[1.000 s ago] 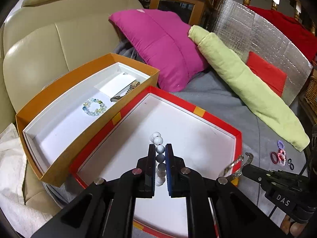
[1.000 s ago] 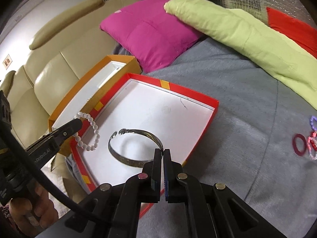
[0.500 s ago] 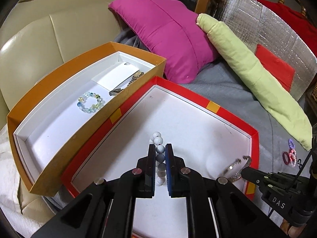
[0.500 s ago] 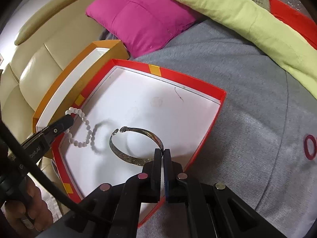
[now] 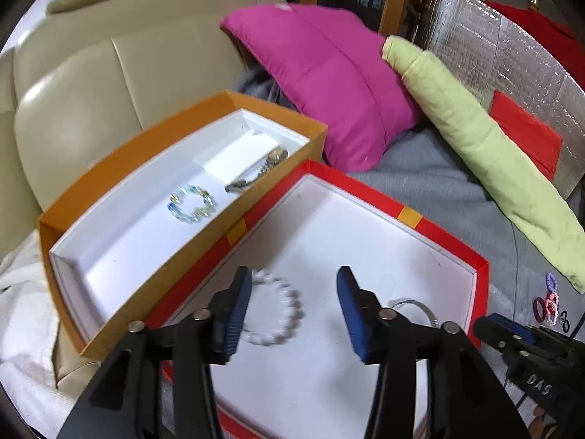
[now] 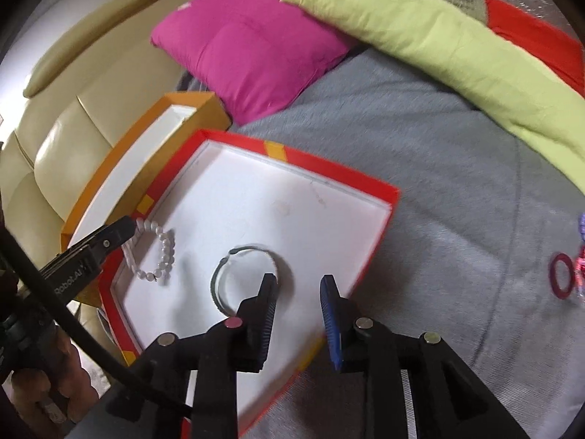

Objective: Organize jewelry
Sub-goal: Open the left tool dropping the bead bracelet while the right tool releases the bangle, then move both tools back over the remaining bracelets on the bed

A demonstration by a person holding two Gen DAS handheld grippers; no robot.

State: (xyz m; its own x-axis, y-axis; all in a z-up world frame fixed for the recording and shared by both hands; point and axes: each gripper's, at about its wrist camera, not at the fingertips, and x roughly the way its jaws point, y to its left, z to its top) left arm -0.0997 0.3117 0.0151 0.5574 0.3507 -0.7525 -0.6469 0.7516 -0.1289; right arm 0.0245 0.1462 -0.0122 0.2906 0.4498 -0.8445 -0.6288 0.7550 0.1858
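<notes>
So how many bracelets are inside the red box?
2. The white bead bracelet lies near the red box's left side, and the metal bangle lies beside it toward the right. Gripper fingers cover part of the floor, so something small could hide there.

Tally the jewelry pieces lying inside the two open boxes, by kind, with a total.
Bead bracelets: 2, the white bead bracelet in the red box and the pale blue bead bracelet in the orange box.
Metal bangles: 1, the metal bangle in the red box.
Metal watch or link bands: 1, the metal band in the orange box.
Total: 4
</notes>
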